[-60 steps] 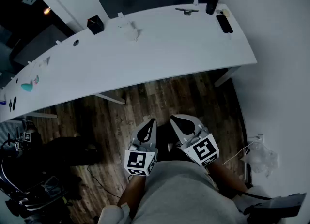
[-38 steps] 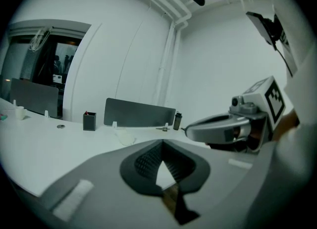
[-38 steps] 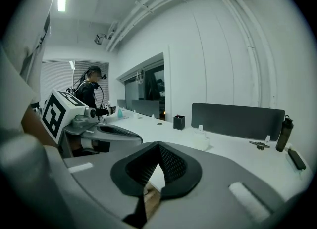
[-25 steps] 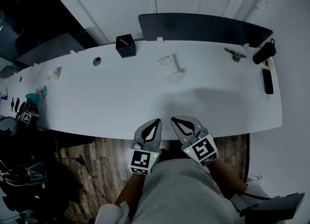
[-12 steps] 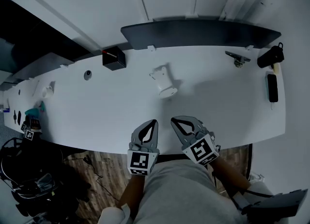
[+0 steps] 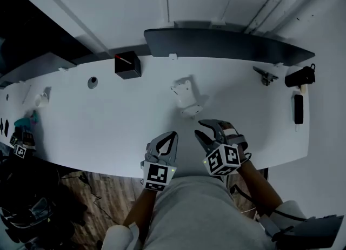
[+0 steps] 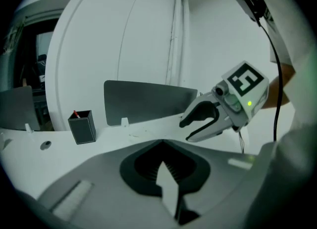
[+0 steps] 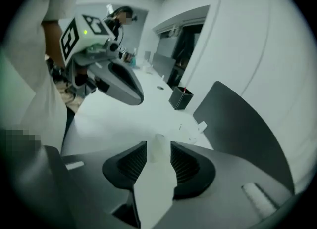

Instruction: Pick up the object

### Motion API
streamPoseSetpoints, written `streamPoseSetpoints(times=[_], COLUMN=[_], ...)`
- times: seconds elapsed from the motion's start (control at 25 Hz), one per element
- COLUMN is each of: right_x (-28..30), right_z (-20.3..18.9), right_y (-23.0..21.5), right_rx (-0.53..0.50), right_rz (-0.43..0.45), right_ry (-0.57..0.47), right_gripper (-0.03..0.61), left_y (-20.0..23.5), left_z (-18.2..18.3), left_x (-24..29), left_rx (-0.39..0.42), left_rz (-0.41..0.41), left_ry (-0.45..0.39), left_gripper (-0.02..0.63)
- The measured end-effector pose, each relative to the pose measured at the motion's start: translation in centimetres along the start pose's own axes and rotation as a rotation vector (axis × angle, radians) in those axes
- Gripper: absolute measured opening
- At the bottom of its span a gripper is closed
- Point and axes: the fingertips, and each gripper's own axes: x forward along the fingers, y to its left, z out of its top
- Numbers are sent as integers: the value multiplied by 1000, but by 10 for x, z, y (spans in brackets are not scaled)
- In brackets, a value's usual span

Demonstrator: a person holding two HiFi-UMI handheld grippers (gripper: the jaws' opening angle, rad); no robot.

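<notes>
- My left gripper (image 6: 173, 135): held low and near, close in front of my torso. I see its jaws pressed together with nothing in them, tips pointing far. Its marker cube (image 6: 158, 177) faces up.
- My right gripper (image 6: 199, 128): just beside the left one, a little farther out and rolled towards it. The jaws are opening. A pale object (image 8: 158, 150) shows ahead through the gap, untouched by the pads.
- Left forearm (image 6: 139, 211) and right forearm (image 6: 260, 185): bare, both angled inward from the near side.
</notes>
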Motion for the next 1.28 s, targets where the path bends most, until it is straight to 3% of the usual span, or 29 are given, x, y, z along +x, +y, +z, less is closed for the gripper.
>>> streamPoseSetpoints(times=[0.16, 0.24, 0.36, 0.6, 0.68, 0.92, 1.12, 1.28], right_x=[39, 58, 78, 102, 105, 105, 97, 80], right_z=[-14, -21, -30, -41, -43, -40, -34, -13], right_y=[-8, -11, -16, -11, -10, -8, -6, -11], right_rx=[-290, -375, -455, -526, -545, -509, -555, -618], right_rz=[64, 113, 165, 265, 270, 290, 246, 137], right_ry=[170, 234, 302, 367, 374, 358, 313, 230], right_gripper=[170, 229, 245, 245, 217, 199, 195, 193], left_y=[7, 9, 13, 26, 30, 32, 33, 45], left_z=[-4, -8, -14, -19, -20, -25, -31, -30], left_x=[2, 2, 4, 9, 11, 16, 21, 17], left_rx=[-23, -41, -68, -109, -117, -136, -162, -266], left_rz=[-22, -29, -40, -31, -29, -33, -33, -46], left_ry=[-6, -8, -8, -9, -9, 7, 35, 4], left_gripper=[2, 2, 2, 2, 2, 2, 2, 3])
